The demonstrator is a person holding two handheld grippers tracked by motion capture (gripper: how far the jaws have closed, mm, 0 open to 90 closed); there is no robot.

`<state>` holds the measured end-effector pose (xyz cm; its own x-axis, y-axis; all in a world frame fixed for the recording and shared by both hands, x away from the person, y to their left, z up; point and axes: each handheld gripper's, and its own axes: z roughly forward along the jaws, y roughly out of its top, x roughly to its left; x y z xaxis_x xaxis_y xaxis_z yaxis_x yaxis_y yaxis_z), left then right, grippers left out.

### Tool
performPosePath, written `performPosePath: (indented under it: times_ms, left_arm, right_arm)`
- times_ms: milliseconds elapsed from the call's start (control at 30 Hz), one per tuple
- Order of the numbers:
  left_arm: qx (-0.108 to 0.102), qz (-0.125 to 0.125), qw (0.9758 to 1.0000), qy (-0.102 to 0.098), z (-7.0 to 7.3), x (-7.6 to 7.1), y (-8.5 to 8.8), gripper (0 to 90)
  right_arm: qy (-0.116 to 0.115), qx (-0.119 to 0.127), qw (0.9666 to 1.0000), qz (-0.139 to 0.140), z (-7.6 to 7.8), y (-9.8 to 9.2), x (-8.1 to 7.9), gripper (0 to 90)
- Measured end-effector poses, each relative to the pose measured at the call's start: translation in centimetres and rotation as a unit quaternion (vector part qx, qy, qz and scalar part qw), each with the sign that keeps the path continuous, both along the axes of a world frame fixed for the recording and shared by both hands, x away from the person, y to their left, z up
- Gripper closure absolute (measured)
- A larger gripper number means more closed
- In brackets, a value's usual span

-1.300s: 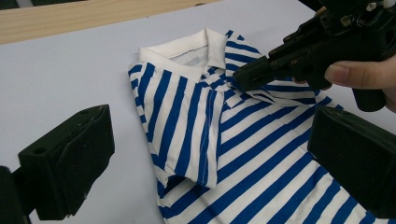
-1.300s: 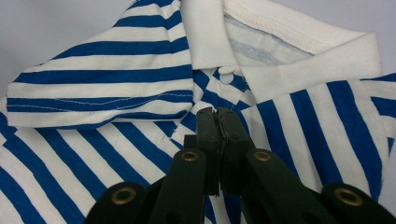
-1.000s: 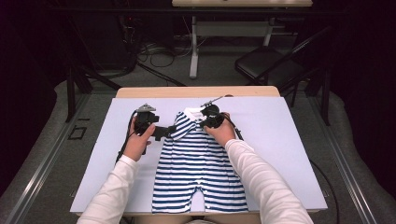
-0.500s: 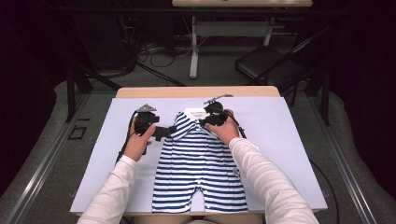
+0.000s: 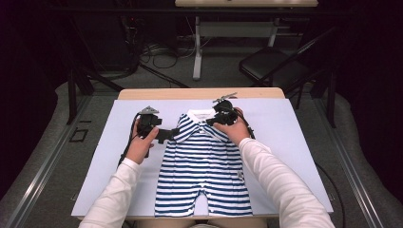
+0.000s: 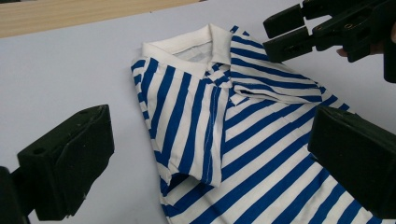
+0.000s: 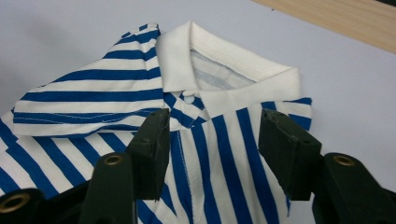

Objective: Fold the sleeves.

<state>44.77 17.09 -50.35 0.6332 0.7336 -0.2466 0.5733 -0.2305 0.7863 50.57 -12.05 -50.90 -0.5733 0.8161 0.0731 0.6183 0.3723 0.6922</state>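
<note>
A: Right, where's the blue-and-white striped cotton romper (image 5: 203, 166)?

B: Flat on the pale blue surface (image 5: 294, 142), long axis running from the legs at the near edge to the white collar (image 5: 201, 114) at the far end.

A: Tongs?

B: Left tongs (image 5: 172, 133) wide open, level with the folded sleeve (image 6: 187, 179) at the garment's left shoulder, holding nothing. Right tongs (image 7: 212, 135) have just been opening, now roughly half open over the placket below the collar, nothing gripped.

A: Nearer the collar?

B: Right, I'd say.
</note>
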Motion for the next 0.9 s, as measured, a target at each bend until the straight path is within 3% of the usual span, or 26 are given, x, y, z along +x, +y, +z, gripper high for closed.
performPosePath:
  times_ms: [300,700,900]
  left_arm:
    - [0.001,-0.001,1.0,-0.004,-0.1,0.0,-0.1,0.6]
    - [-0.024,0.003,0.9997,-0.004,0.4,0.4,-0.2,0.6]
    - [-0.008,0.007,0.9999,-0.003,1.1,1.1,-0.6,0.7]
  right_arm:
    - [-0.013,0.01,0.9998,-0.012,0.5,-1.6,0.6,38.6]
    - [-0.014,0.02,0.9991,-0.036,1.4,-3.3,1.6,35.5]
    - [-0.008,0.014,0.9991,-0.04,1.6,-3.7,2.0,34.6]
